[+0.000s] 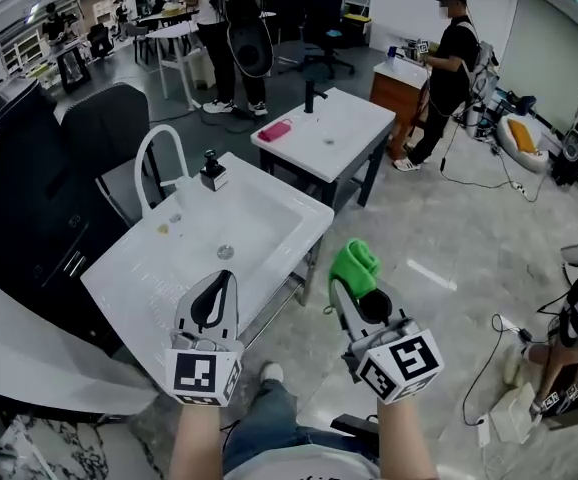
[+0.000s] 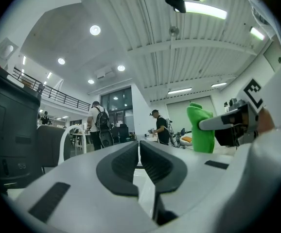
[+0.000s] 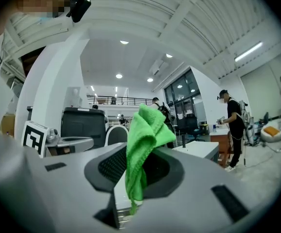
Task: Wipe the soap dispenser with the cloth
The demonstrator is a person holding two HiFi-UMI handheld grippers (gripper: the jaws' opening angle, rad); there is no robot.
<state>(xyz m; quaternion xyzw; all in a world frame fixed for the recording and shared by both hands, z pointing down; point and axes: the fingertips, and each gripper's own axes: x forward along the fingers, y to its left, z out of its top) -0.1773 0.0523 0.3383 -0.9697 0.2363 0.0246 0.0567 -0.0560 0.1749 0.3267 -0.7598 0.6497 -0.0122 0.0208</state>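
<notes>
While the soap dispenser [image 1: 213, 171] stands upright on the sink [image 1: 134, 273] rim, upper left of centre | left gripper [image 1: 227, 282] nearer, jaws together, empty | right gripper [image 1: 349, 293] clamps green cloth [image 1: 355, 264]; dispenser up-left of it, well apart

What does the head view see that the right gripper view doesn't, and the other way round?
Only the head view shows the near sink from above, the soap dispenser at its back edge, and a pink thing on the farther sink. Only the right gripper view shows the ceiling lights and a balcony rail. Both show the green cloth pinched in the right gripper, and a person in black standing far off.
</notes>
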